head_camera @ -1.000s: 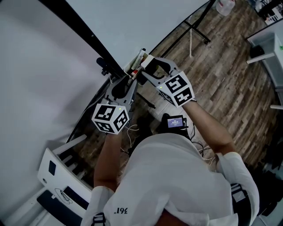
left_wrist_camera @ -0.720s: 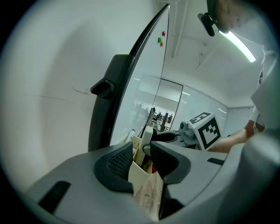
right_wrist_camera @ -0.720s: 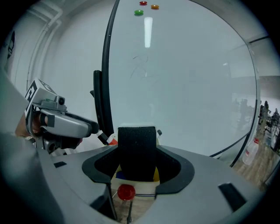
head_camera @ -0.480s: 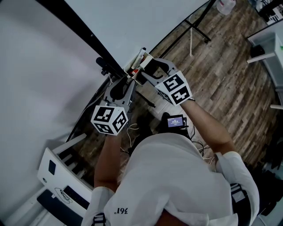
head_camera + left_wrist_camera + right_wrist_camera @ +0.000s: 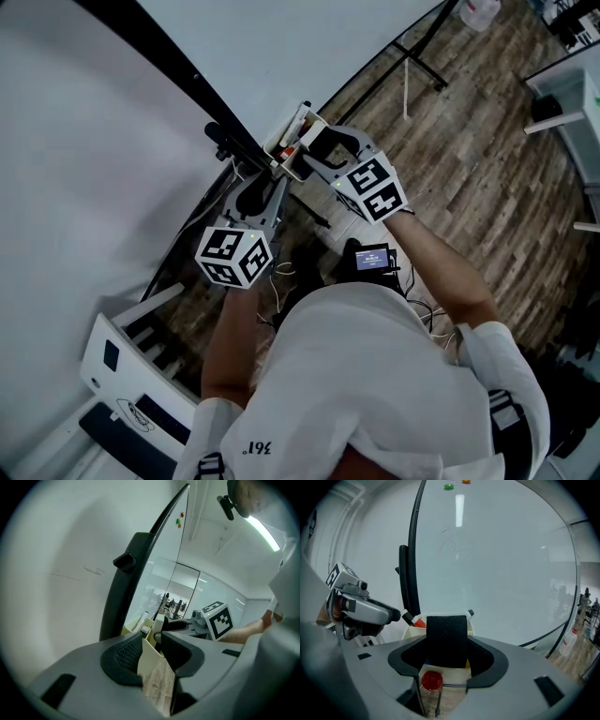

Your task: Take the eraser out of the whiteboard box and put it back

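A cream whiteboard box hangs on the lower edge of the whiteboard, with markers in it. My left gripper is shut on the box's near wall. The eraser has black felt facing the camera in the right gripper view. It stands upright between the jaws of my right gripper, which is shut on it. The eraser's lower end is at the box's rim; how deep it sits I cannot tell. In the head view the right gripper is at the box, close beside the left one.
A red marker cap and a red-and-black marker show in the box. The whiteboard's black frame runs past the box. Below are the stand's legs on a wood floor, and a small device with cables.
The right gripper with the eraser has edged slightly towards the board and box. The left gripper keeps its hold on the box wall and has barely shifted.
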Demonstrator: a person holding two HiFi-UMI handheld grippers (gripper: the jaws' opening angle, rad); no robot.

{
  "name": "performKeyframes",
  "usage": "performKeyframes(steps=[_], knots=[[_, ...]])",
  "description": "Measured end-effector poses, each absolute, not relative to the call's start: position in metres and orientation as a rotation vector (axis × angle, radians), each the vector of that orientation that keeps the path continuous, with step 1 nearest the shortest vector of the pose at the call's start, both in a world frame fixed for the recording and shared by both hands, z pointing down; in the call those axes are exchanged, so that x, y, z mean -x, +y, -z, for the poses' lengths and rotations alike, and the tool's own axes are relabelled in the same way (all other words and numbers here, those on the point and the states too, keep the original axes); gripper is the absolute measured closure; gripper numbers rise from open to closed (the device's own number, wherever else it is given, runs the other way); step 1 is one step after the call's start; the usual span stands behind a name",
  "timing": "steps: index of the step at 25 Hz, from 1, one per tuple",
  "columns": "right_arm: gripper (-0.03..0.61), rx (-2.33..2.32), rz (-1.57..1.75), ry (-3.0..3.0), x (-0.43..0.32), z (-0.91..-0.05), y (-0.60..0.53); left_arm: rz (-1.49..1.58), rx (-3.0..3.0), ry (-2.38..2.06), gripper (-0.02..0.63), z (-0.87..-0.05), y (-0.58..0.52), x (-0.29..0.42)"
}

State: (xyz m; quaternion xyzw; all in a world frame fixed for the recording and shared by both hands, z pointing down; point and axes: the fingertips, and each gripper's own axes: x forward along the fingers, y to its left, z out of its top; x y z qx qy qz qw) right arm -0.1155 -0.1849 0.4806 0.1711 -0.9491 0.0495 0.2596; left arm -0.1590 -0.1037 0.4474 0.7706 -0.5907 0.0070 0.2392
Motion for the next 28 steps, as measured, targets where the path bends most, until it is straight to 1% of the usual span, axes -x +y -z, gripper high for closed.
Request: performKeyframes(steps=[7,28], knots=[[0.314,-0.414,-0.07,-2.548,0.1188,-0.4876,-0.1773,-0.019,-2.114,-1.59,0.495,-0.4501,-0.1029,0.1546],[0.314,-0.413,-0.149,-2.552,0.1207,-0.4911,-0.1743,-0.01,-2.126,-1.563,0.495,-0.4484,-0.0975,0.1524]])
